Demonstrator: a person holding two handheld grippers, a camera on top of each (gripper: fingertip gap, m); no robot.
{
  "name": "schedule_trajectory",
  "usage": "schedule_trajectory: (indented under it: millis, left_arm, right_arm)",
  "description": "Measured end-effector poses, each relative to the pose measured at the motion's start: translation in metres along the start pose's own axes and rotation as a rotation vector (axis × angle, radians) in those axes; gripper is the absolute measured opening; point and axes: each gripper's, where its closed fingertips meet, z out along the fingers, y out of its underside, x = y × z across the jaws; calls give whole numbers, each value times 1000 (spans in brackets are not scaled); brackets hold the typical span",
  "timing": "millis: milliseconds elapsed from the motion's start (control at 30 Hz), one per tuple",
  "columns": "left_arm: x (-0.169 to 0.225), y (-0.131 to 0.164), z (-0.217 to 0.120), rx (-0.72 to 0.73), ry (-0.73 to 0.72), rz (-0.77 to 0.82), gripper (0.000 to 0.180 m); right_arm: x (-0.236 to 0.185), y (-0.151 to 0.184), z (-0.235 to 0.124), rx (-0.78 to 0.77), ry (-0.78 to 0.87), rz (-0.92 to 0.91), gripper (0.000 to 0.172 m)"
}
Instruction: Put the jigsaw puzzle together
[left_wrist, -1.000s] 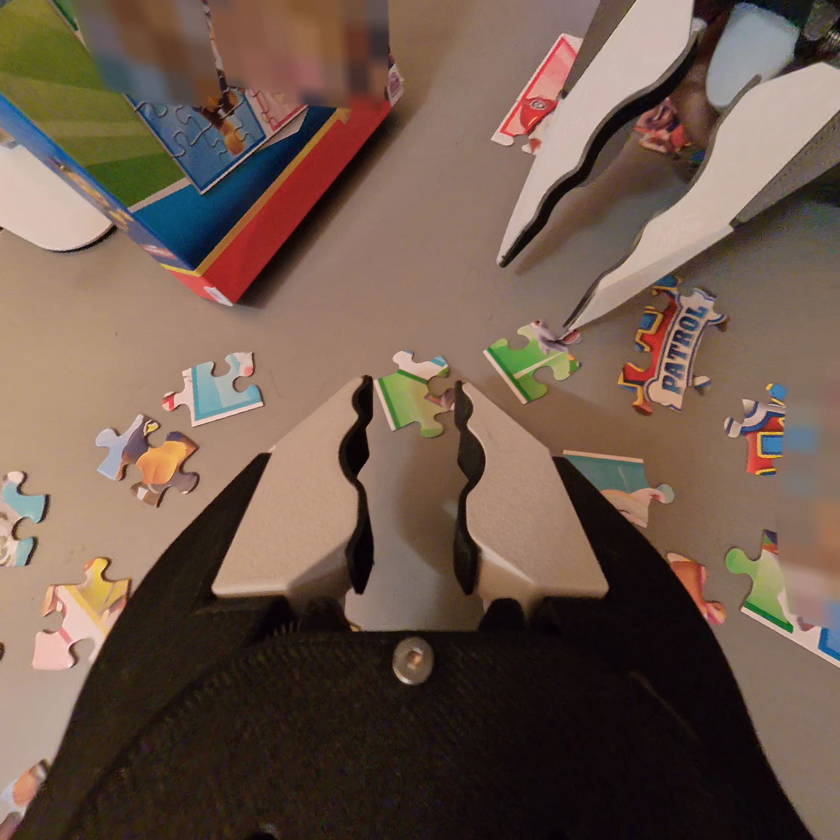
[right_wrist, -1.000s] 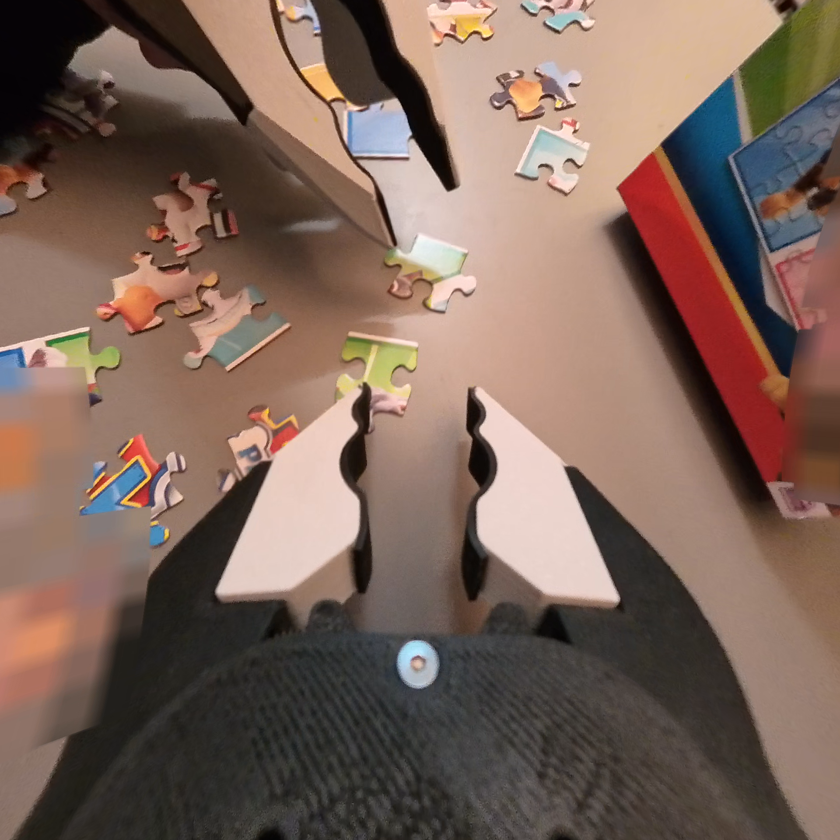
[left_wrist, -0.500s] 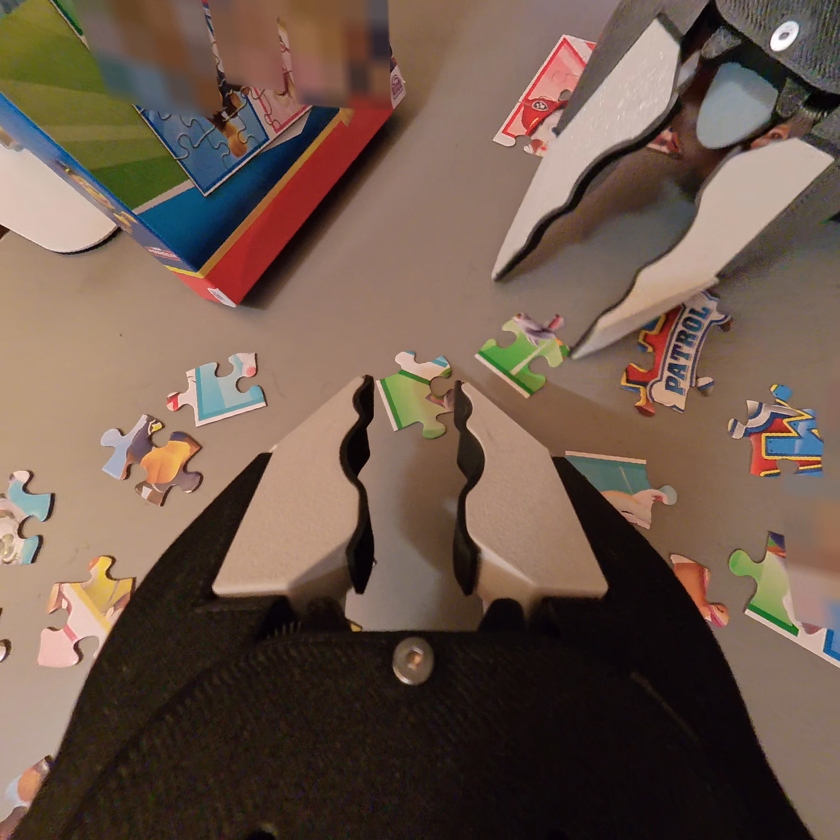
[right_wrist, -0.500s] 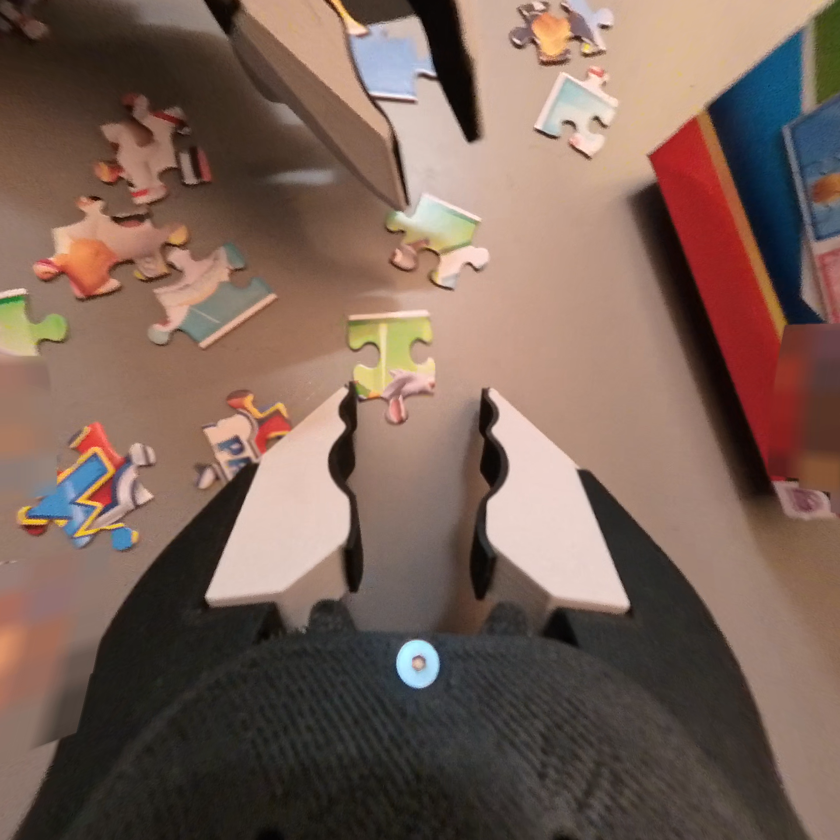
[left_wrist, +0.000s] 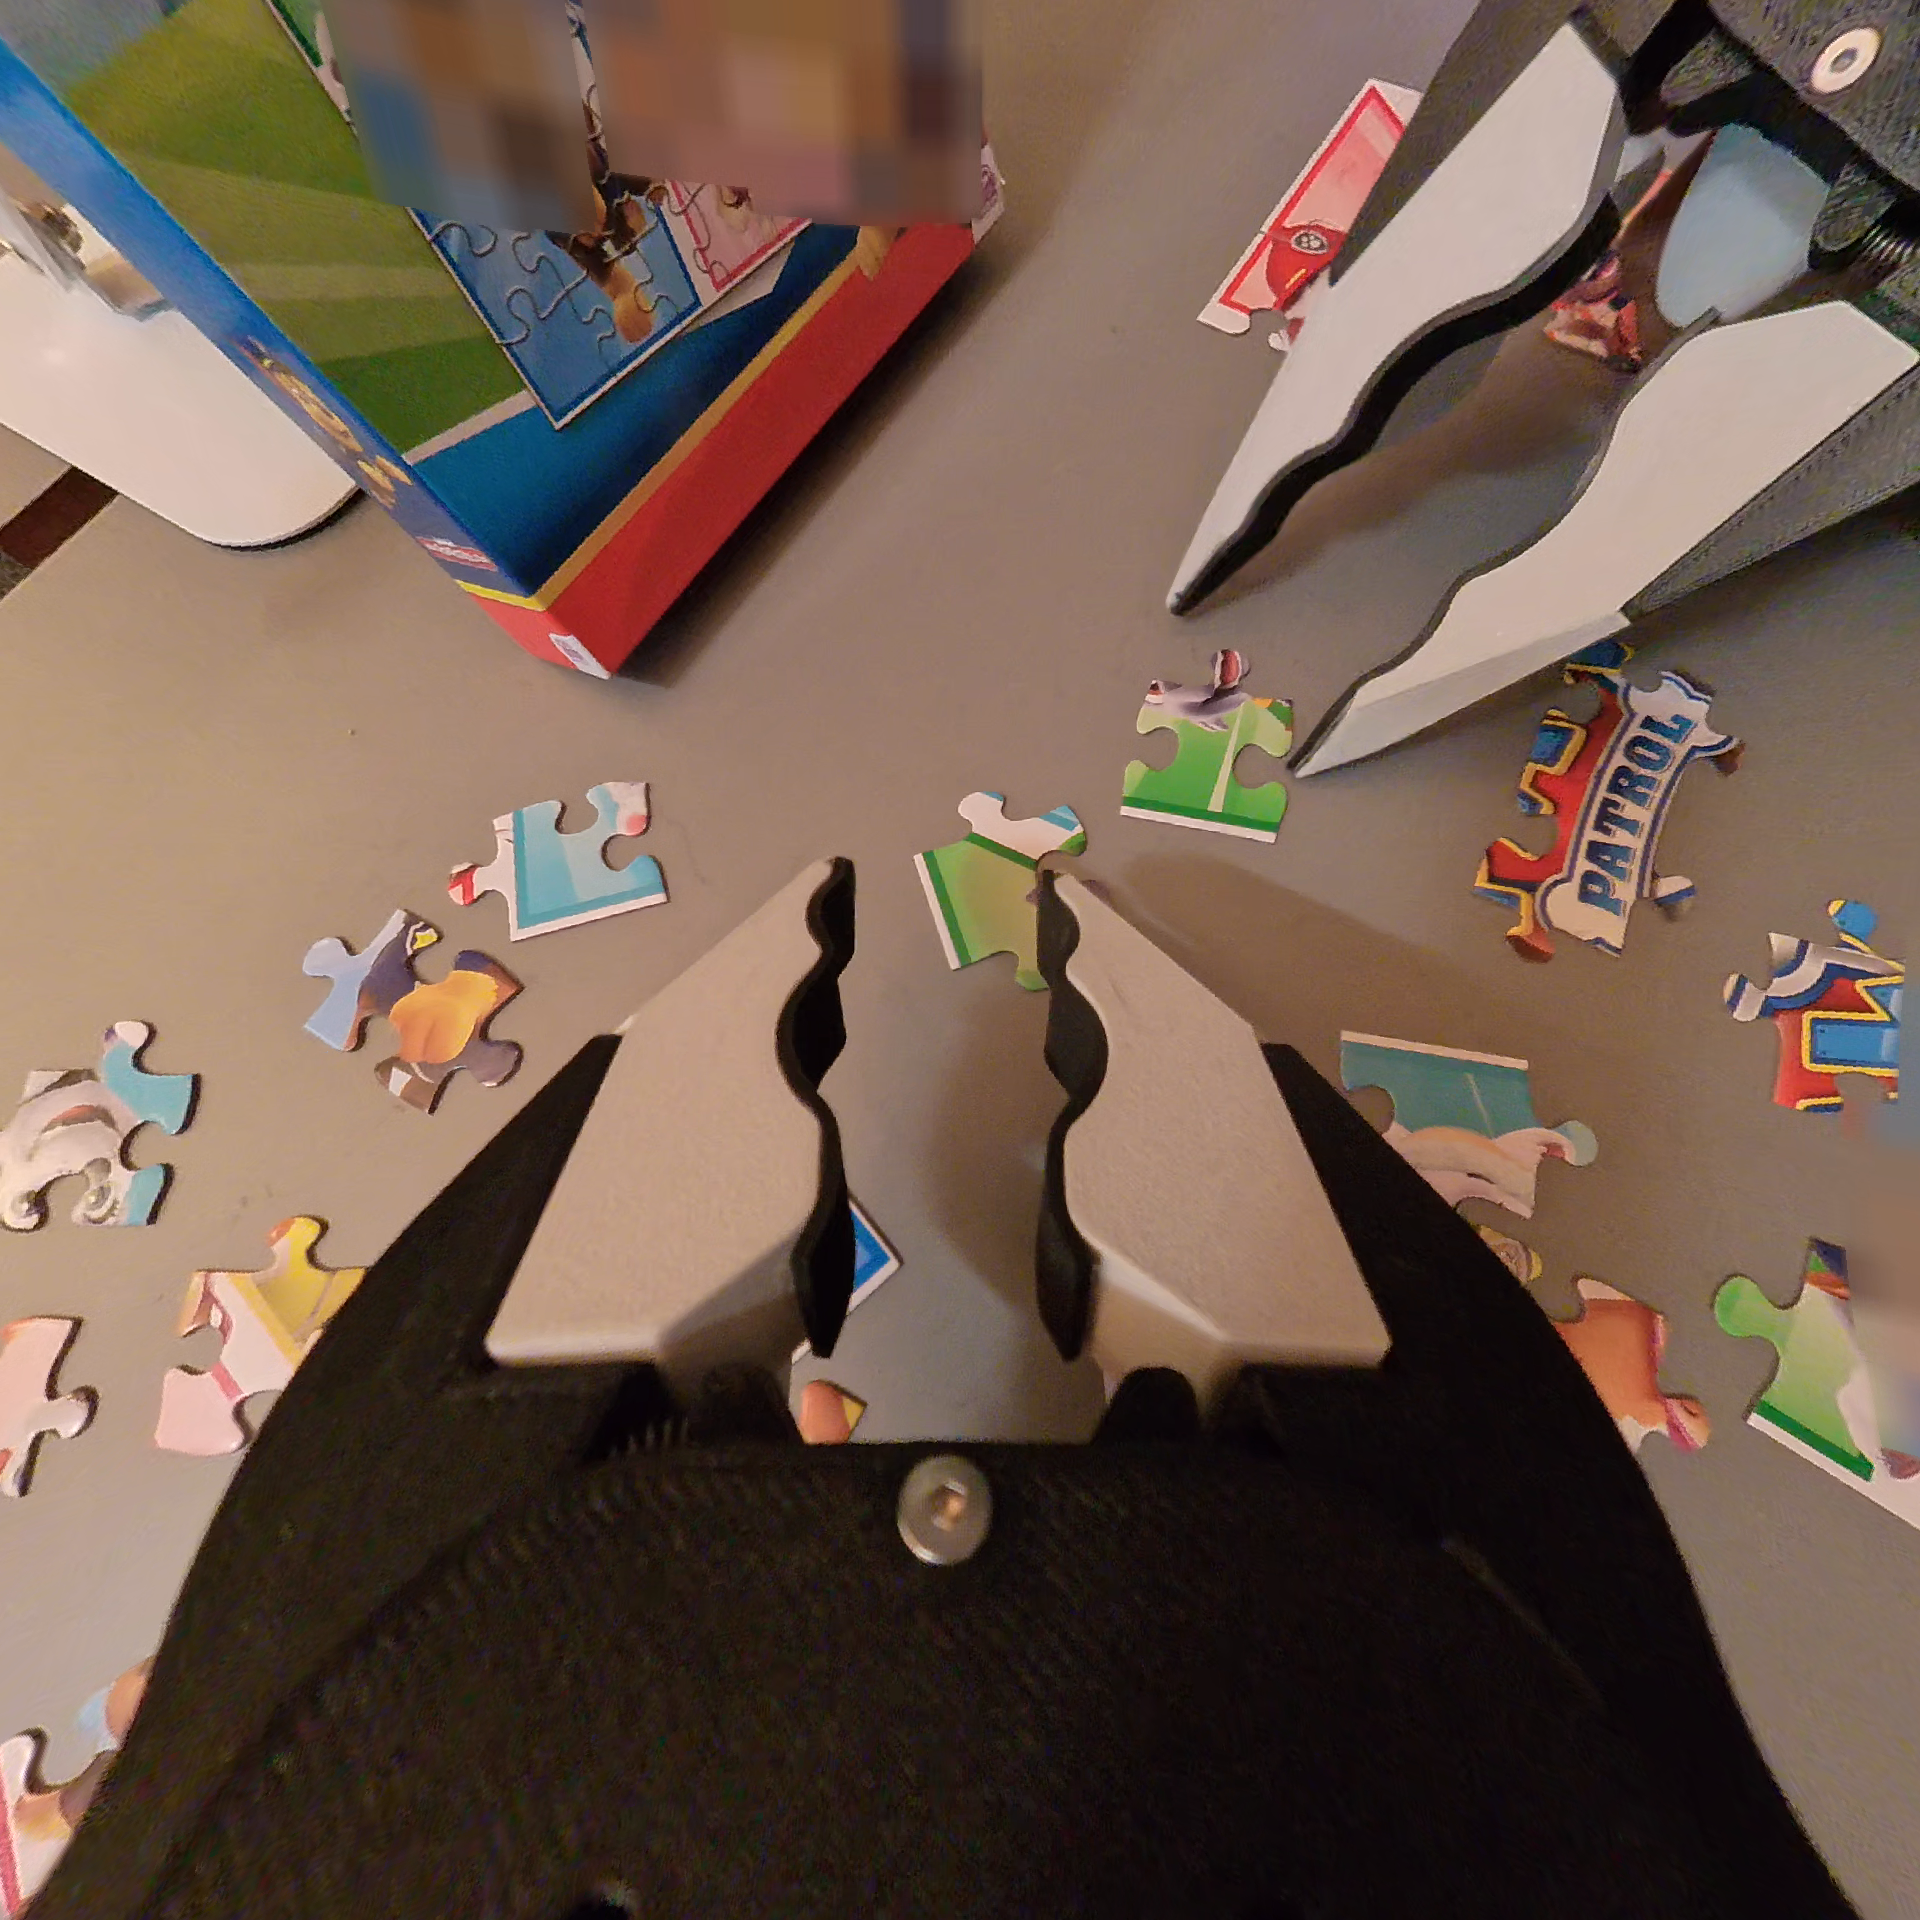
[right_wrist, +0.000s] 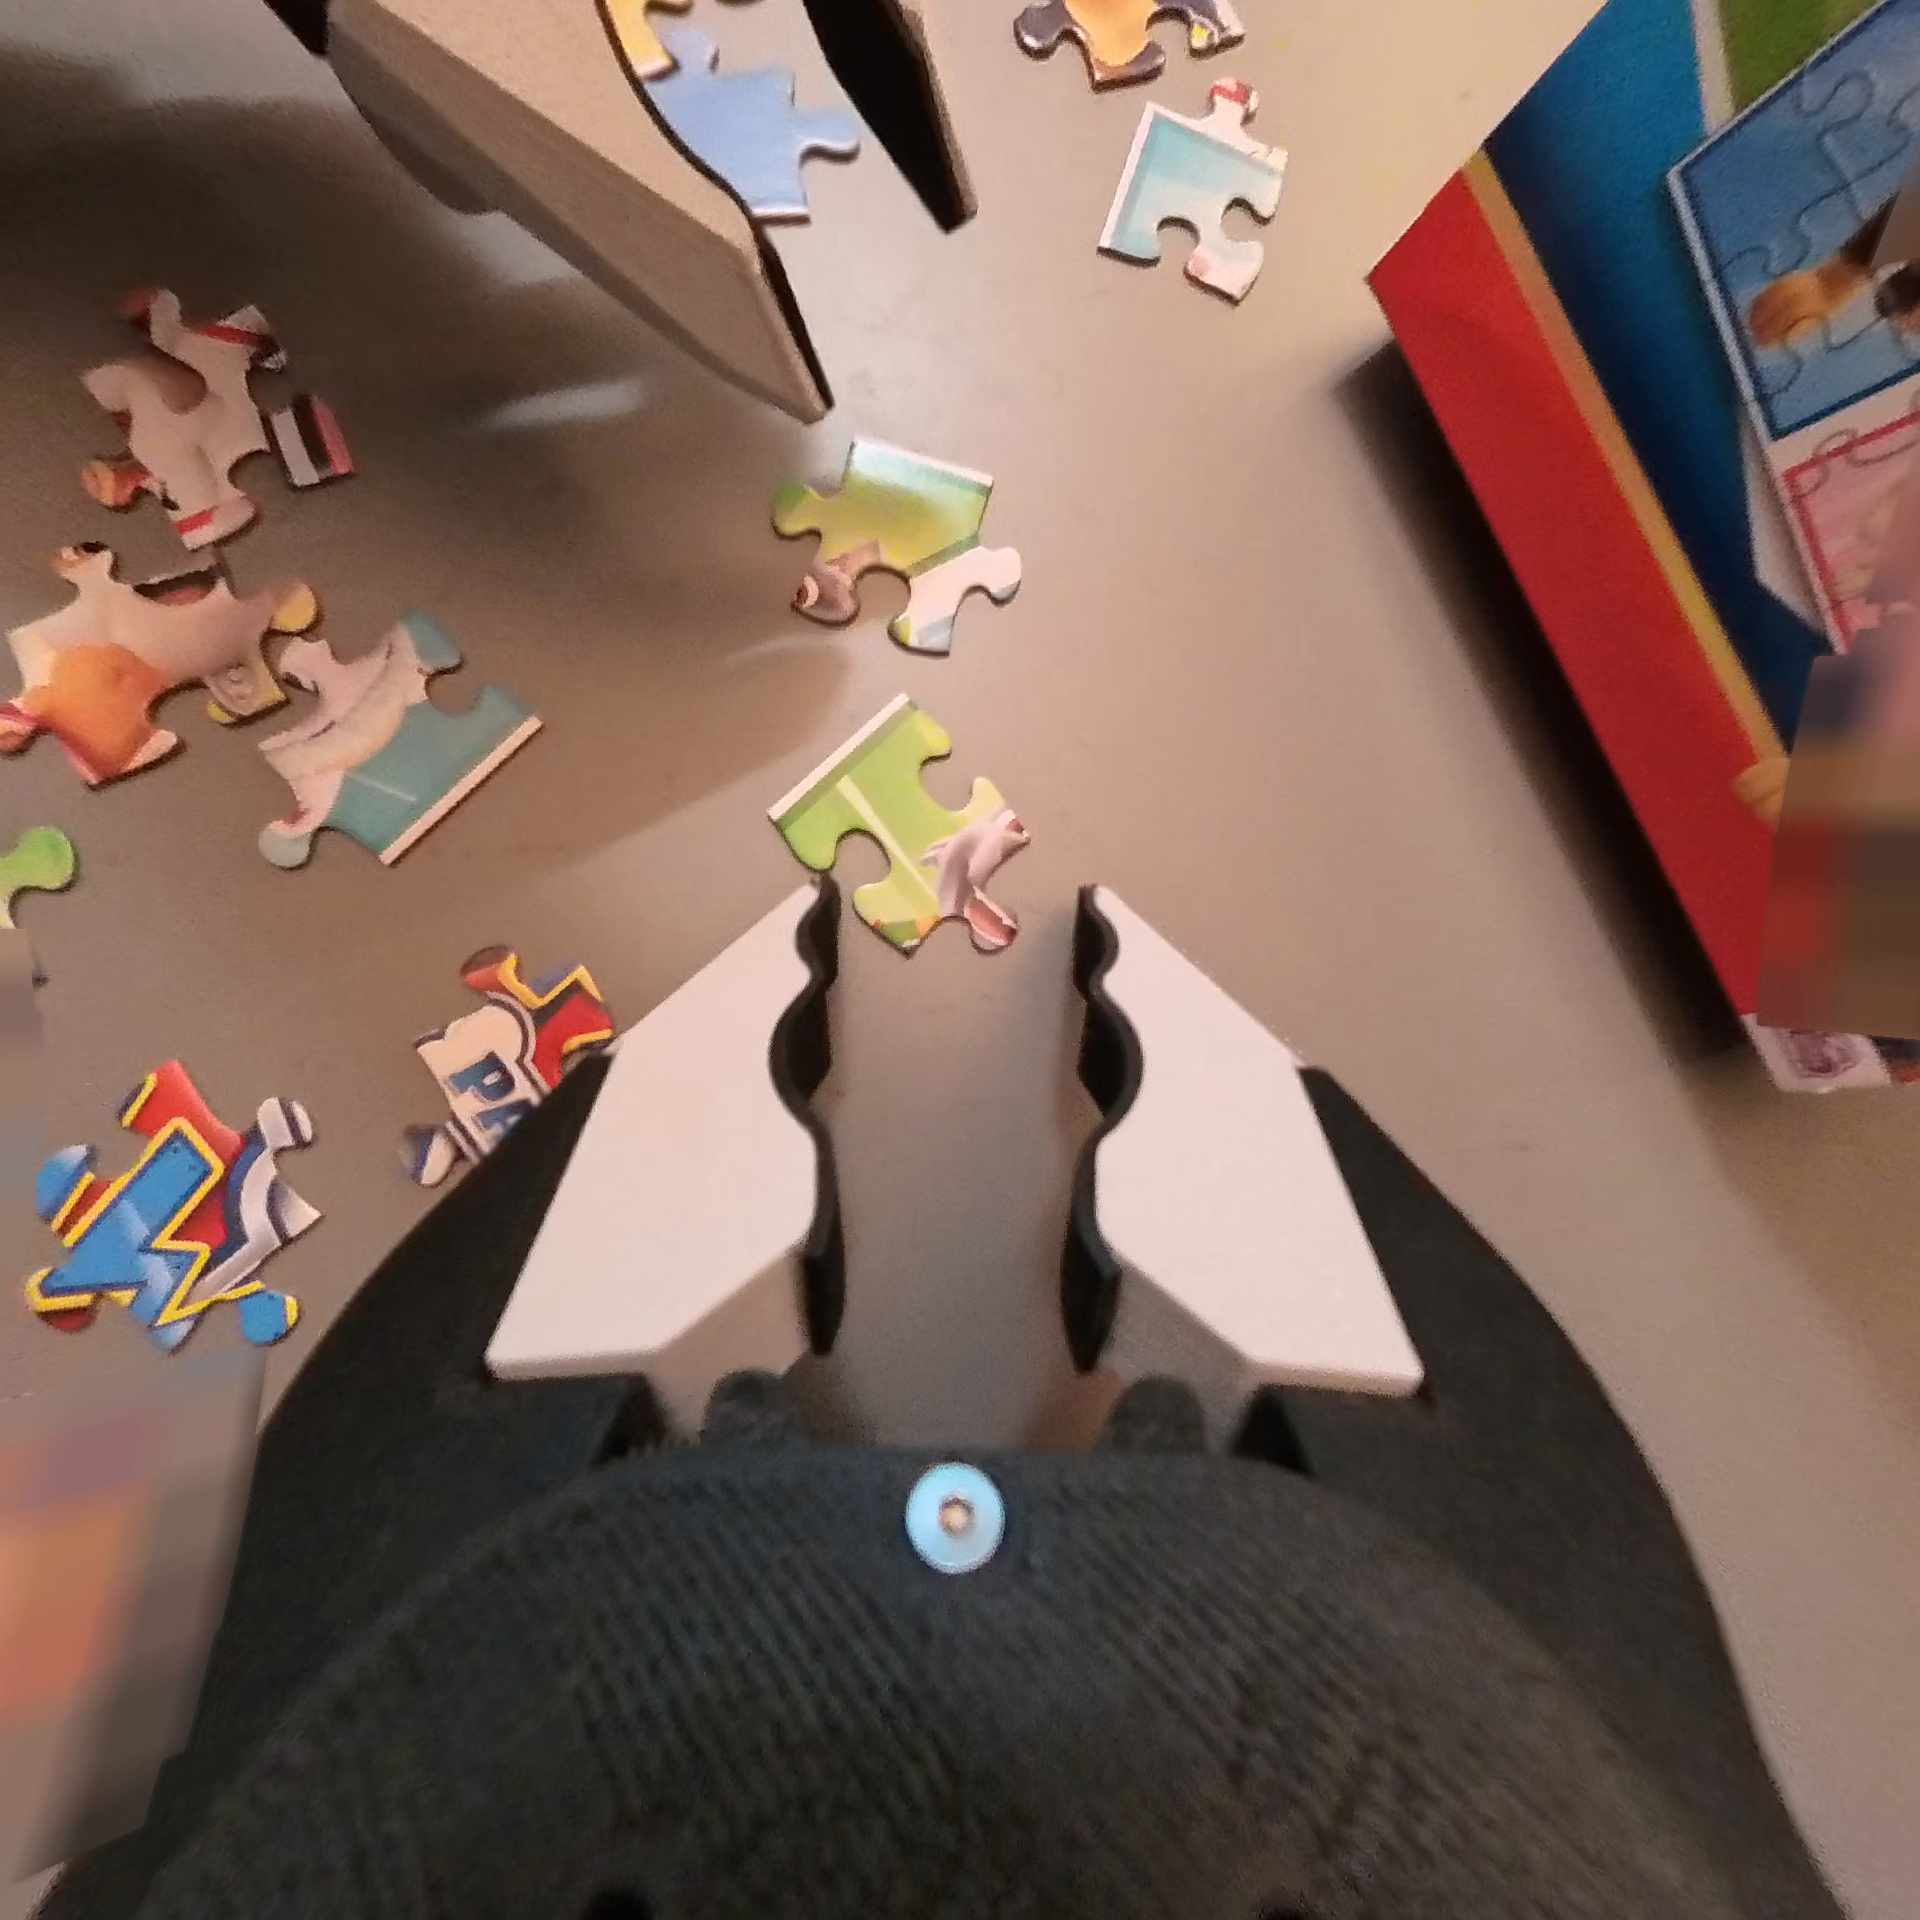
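Both grippers (left (left_wrist: 945, 883), right (right_wrist: 956, 904)) hover open, holding nothing, each just beside a green puzzle piece (left_wrist: 987, 914) (right_wrist: 904, 831) on the table (left_wrist: 831, 675).

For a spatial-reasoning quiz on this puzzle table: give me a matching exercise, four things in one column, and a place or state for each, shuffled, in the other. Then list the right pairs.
Things:
1. puzzle box
2. left gripper
3. green piece with a grey animal
4. light blue piece

Places or states:
A. flat on the grey table, left of the left gripper's fingers
B. standing at the upper left, red-edged
C. open, holding nothing, tips beside a green and white piece
D. just off the right gripper tips

Pairs: 1-B, 2-C, 3-D, 4-A
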Motion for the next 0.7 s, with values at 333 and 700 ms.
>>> schedule_trajectory:
  millis: [333, 700]
  left_arm:
    - [-12, 1, -5, 16, -25, -33, 32]
    - [-27, 0, -19, 52, -43, -84, 32]
  right_arm:
    - [-22, 5, -3, -30, -112, -10, 56]
    - [-21, 6, -5, -44, -104, -19, 52]
